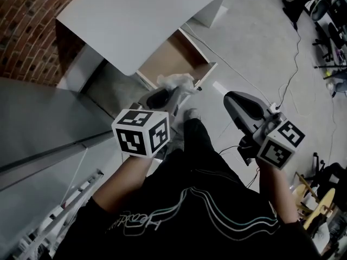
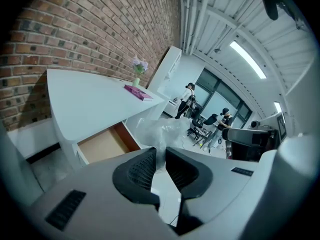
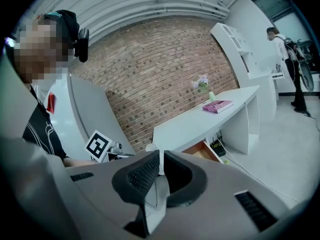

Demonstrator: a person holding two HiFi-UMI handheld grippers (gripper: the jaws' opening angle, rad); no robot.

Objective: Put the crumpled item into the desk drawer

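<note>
While the desk drawer [image 1: 173,56] is being left pulled out, left gripper [image 1: 174,92]: its jaws are being pressed, only narrowly apart, onto a crumpled clear plastic item [image 1: 176,82].
Crumpled item: it is being held in the air by the drawer's front edge, not inside it, and is bulging past the jaw tips.
Right gripper [image 1: 232,97]: its jaws are being held almost together with nothing between them, off to the right of the drawer.
White desk [image 1: 135,20]: a pink book [image 3: 218,106] and a small vase of flowers [image 2: 137,70] are being displayed on it against the brick wall [image 2: 85,29].
</note>
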